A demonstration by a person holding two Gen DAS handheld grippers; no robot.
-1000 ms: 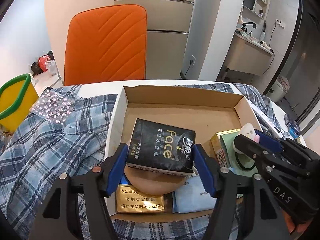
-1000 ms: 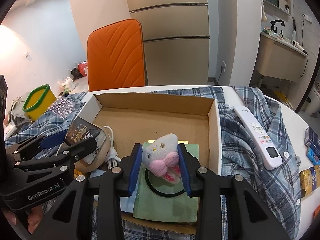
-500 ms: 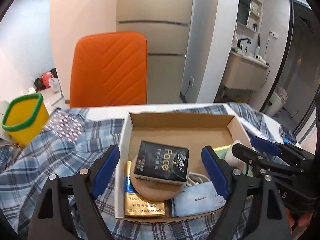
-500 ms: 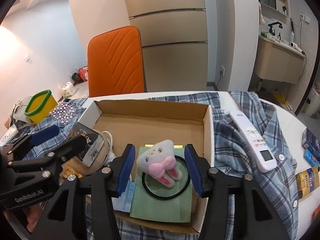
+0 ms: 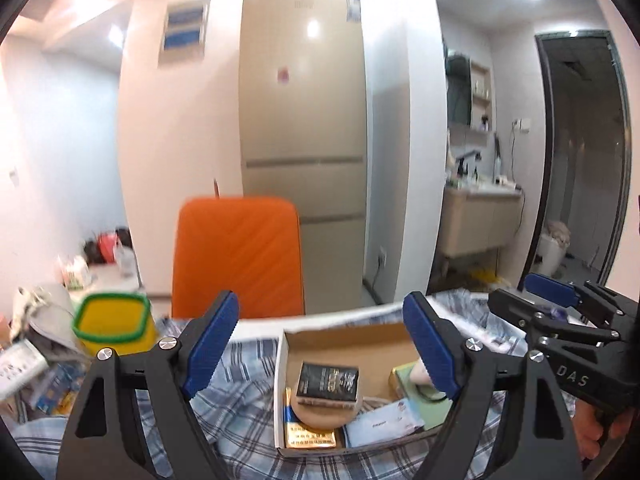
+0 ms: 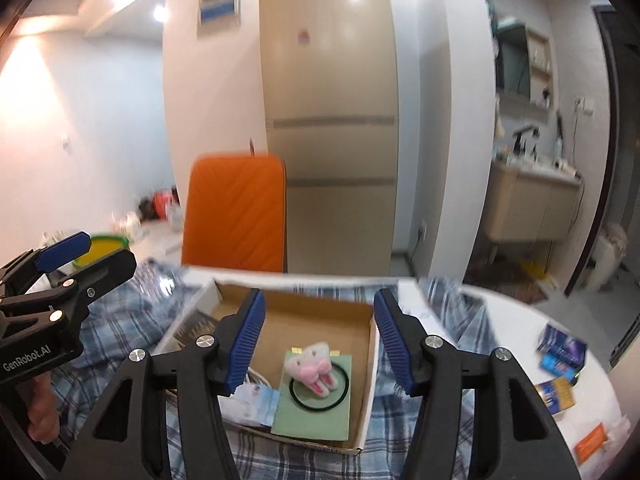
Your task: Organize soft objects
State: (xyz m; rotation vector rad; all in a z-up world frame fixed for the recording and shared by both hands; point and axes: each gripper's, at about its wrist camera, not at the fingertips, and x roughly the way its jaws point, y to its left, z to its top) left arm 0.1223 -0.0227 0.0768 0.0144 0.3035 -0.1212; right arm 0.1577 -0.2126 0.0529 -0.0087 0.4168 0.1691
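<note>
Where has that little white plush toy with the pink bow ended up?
In the right wrist view the plush toy lies inside the cardboard box, toward its right side, on a green pad and across a black ring.

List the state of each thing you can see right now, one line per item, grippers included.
Left gripper: open, empty.
Right gripper: open, empty, jaws just opening.
Brown cardboard box: open-topped, on the plaid cloth.
White plush toy with pink bow: lying in the box, released.
Black tissue pack: resting in the box, released.
</note>
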